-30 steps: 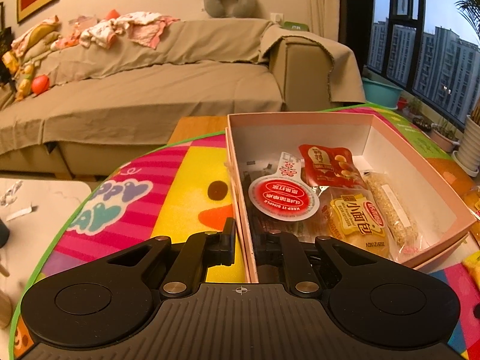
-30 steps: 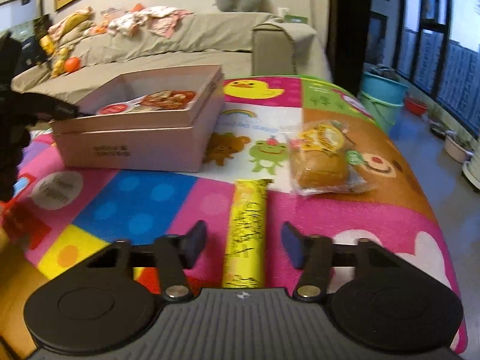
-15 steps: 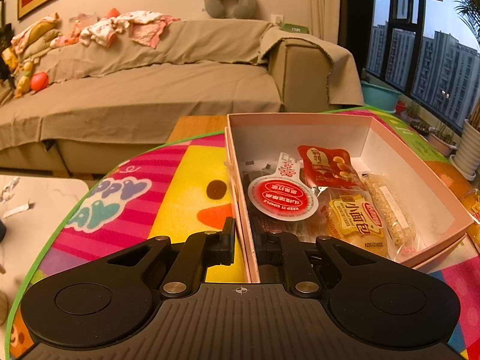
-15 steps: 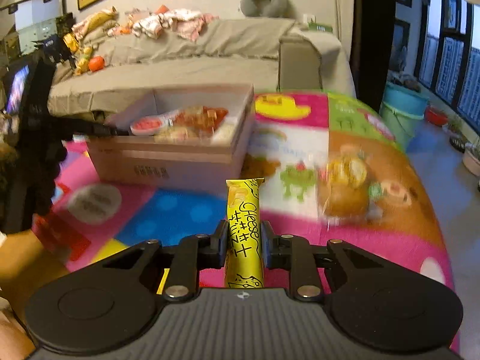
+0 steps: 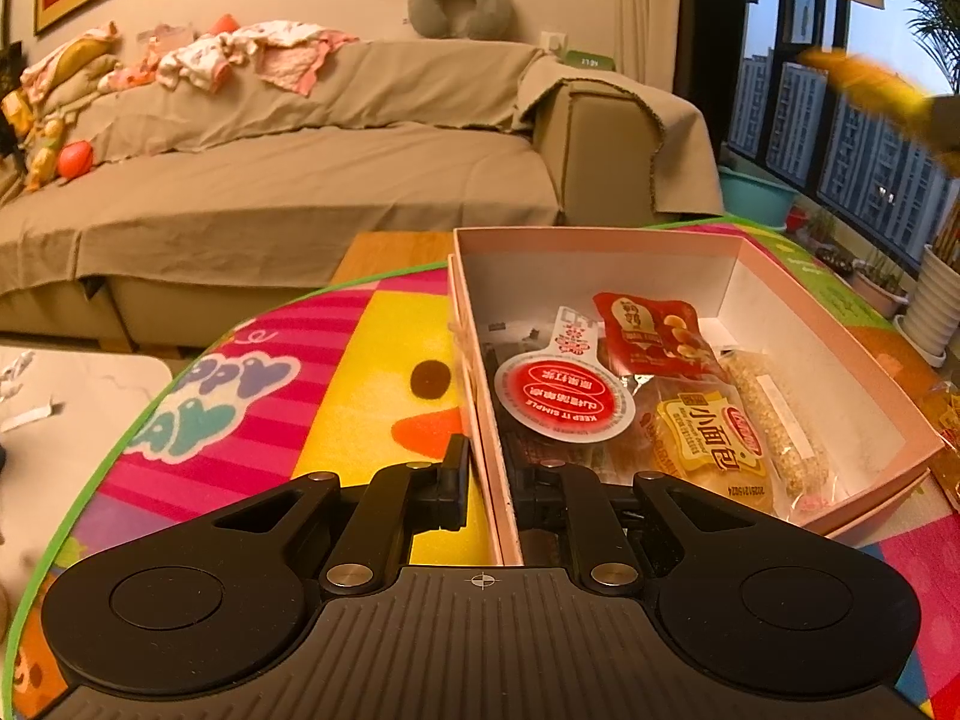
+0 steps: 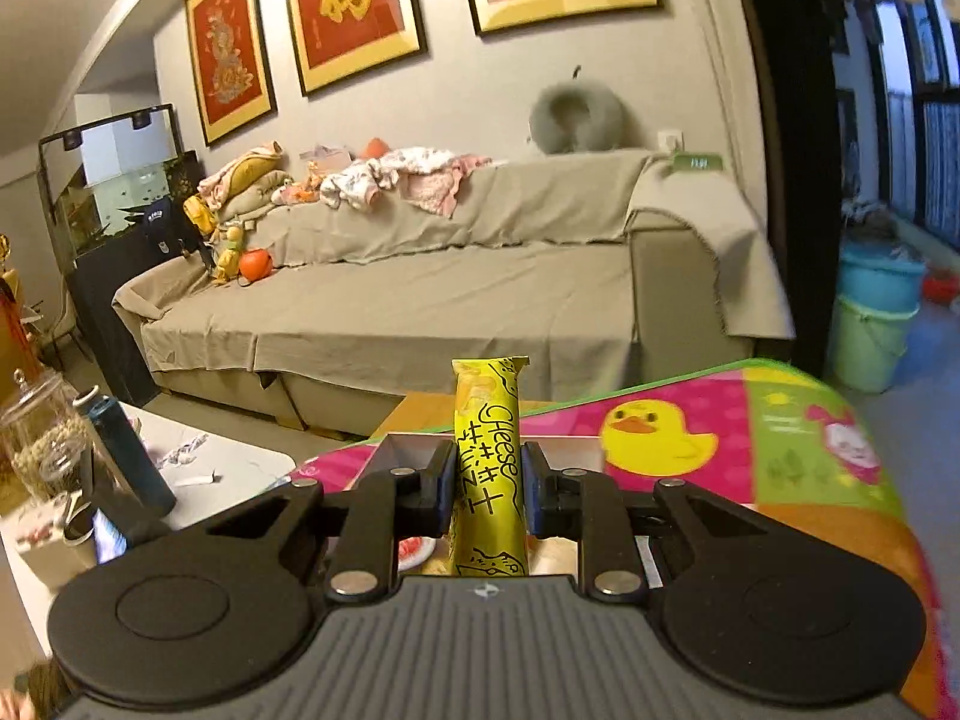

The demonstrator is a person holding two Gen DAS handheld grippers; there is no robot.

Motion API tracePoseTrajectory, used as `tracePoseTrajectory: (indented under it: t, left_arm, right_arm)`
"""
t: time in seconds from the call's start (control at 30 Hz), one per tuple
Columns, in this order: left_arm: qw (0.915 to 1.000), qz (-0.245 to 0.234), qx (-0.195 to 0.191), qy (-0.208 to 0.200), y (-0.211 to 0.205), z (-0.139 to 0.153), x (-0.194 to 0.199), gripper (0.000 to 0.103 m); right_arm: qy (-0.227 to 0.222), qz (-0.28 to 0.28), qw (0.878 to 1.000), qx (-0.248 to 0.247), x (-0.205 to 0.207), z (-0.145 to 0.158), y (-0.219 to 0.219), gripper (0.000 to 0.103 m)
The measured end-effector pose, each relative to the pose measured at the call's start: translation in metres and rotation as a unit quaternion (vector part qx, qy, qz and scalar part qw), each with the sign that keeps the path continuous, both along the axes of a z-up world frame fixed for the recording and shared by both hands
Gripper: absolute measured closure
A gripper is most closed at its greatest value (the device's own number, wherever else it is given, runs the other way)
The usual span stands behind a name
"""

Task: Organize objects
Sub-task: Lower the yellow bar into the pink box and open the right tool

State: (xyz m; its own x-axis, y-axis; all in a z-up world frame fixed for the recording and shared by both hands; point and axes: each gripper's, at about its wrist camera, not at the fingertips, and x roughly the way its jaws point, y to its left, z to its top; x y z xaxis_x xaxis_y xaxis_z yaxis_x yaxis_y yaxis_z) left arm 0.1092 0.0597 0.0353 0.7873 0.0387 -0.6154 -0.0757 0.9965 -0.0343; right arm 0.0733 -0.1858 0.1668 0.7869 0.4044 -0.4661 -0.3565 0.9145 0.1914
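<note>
My left gripper (image 5: 485,474) is shut on the near left wall of the pink box (image 5: 840,354), one finger outside, one inside. The box holds a red round-lidded cup (image 5: 564,399), a red snack pouch (image 5: 651,333), a yellow bread pack (image 5: 711,441) and a grain bar (image 5: 774,414). My right gripper (image 6: 487,477) is shut on a yellow cheese stick pack (image 6: 489,468) and holds it raised over the box (image 6: 414,444), whose far rim shows between the fingers. The yellow pack appears blurred at the upper right of the left wrist view (image 5: 870,84).
The box stands on a colourful play mat (image 5: 312,396) over a table. A covered sofa (image 6: 432,300) lies beyond. A white side table (image 6: 198,480) with a glass jar (image 6: 42,438) and a dark bottle (image 6: 129,456) is at the left. Another wrapped snack (image 5: 948,420) lies right of the box.
My right gripper closed on the yellow cheese stick pack, lifted it off the mat and carried it up over the box. My left gripper has kept its hold on the box wall.
</note>
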Motion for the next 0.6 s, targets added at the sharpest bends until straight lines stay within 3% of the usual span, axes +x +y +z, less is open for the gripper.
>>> tracePoseTrajectory:
  t: [0.17, 0.33, 0.6]
  left_arm:
    - [1.0000, -0.003, -0.006, -0.002, 0.001, -0.001, 0.001, 0.089]
    - [0.9999, -0.005, -0.010, -0.003, 0.002, -0.001, 0.001, 0.088]
    - [0.9999, -0.003, -0.013, -0.004, 0.003, -0.002, 0.000, 0.088]
  right_arm:
    - [0.058, -0.025, 0.998, 0.001, 0.051, -0.030, 0.024, 0.081]
    - [0.098, -0.033, 0.994, 0.021, 0.066, -0.058, 0.027, 0.078]
    - [0.076, -0.042, 0.996, 0.013, 0.048, -0.057, 0.009, 0.063]
